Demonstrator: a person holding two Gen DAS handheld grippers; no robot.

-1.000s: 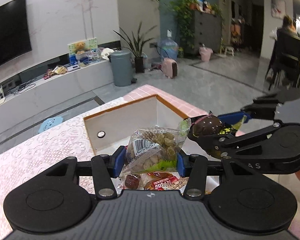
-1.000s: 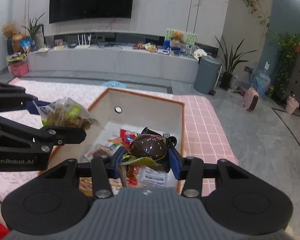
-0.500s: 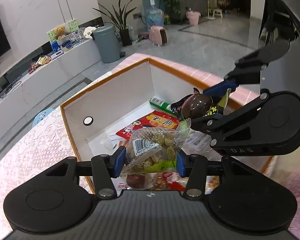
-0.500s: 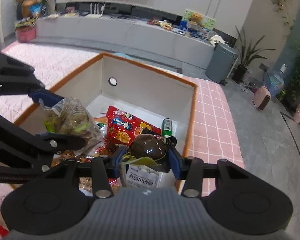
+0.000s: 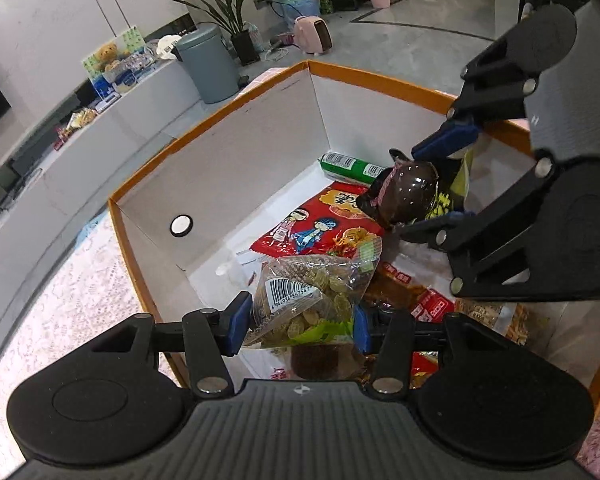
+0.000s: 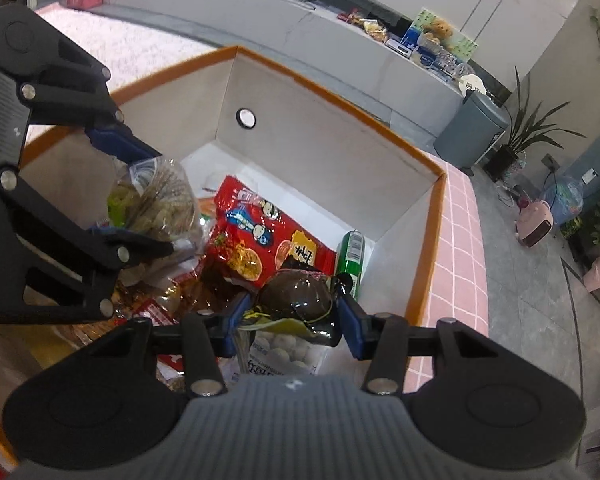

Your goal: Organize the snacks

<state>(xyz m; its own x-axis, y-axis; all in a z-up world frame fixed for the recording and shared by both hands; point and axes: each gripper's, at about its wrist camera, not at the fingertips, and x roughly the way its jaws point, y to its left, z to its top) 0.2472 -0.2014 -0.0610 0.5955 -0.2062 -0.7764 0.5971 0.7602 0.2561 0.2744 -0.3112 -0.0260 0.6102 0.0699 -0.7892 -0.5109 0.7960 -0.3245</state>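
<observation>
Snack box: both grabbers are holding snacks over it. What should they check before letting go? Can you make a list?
1. Left gripper shut on the clear raisin bag: ok.
2. Right gripper shut on the brown egg packet: ok.
3. Both snacks are inside the orange rim of the box: ok.
4. Bare floor to drop onto at the far end: ok, though the red cartoon bag and other packets cover the near part.
5. Grippers apart from each other: ok.
6. How high the snacks hang above the pile: cannot tell.
</observation>
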